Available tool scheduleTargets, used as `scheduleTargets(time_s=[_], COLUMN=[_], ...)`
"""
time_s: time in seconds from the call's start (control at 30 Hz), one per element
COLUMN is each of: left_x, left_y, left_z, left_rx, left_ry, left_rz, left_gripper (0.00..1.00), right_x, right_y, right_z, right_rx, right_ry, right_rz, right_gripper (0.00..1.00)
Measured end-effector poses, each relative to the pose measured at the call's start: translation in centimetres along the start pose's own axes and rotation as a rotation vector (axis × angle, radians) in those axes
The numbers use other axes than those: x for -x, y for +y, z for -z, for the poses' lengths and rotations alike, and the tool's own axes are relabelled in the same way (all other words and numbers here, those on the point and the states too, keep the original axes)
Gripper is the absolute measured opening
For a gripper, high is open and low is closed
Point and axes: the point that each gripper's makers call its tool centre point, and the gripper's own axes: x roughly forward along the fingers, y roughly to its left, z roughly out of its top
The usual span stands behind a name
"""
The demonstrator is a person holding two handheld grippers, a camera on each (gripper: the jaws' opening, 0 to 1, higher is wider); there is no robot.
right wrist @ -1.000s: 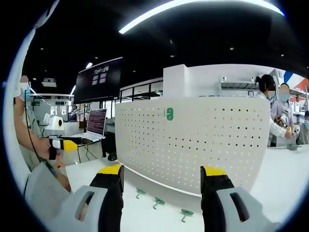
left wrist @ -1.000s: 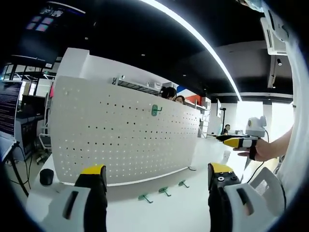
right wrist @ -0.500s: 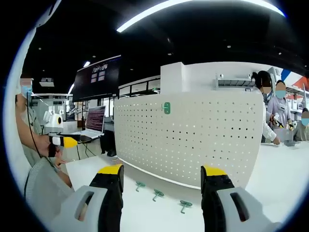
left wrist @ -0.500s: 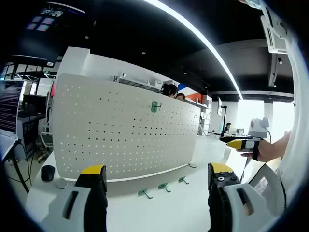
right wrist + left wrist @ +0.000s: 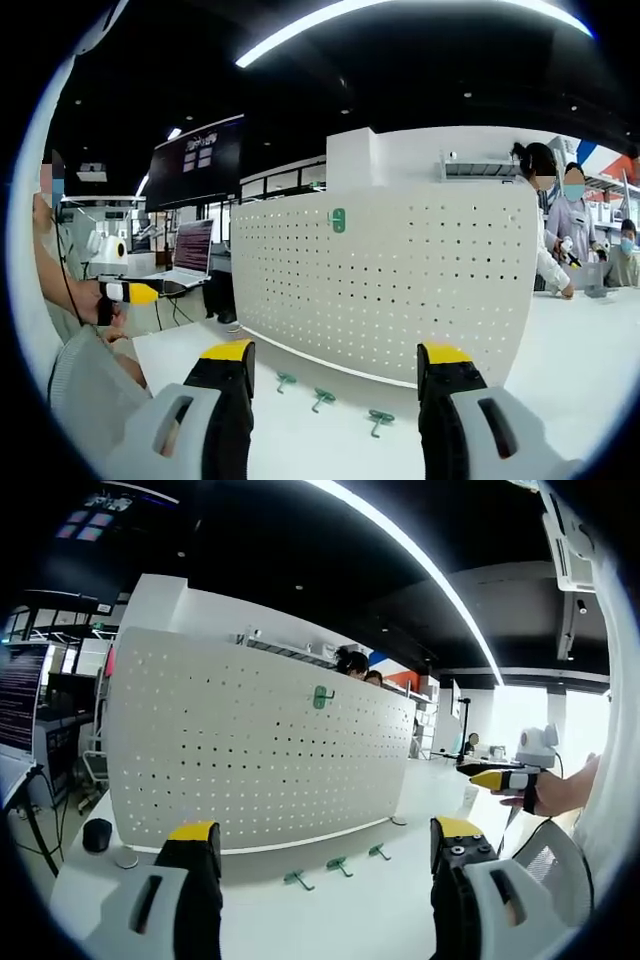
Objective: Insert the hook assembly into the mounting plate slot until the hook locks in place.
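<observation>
White surface point(image 5: 400, 900) in a big open office, with a perforated mounting plate point(image 5: 400, 285) standing upright along its far side. One green hook is already hanging high on the plate point(image 5: 321, 697). Three loose green hooks point(image 5: 322, 398) lie in a row on the surface right at the foot of the plate, stems pointing roughly away from it toward the near edge.

Both hand-held grippers are spread wide and carrying nothing. The right hand-held gripper point(image 5: 335, 375) looks almost straight over the row, so the hooks sit dead ahead and slightly below its jaws; I'd say it's the nearer one for a pickup. For the left hand-held gripper point(image 5: 320, 850), the same row point(image 5: 339, 864) is ahead too, slanting off to its right.

Left gripper view catches a mouse point(image 5: 97, 834) at the left end of the surface. Right gripper view instead shows a laptop point(image 5: 192, 255) and people behind the plate.
</observation>
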Motion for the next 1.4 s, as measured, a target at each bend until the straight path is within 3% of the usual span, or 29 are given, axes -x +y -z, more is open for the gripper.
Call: scheduleTargets(time_s=[1.4], left_x=[-1.1], left_y=[-0.2], left_z=[0.2], left_rx=[-0.015], left_ry=[0.026], left_rz=[0.032], left_gripper=[0.88], right_x=[-0.3], right_y=[-0.6], right_z=[-0.4], right_rx=[0.026], right_ry=[0.009], right_rz=[-0.005], right_gripper=[0.63])
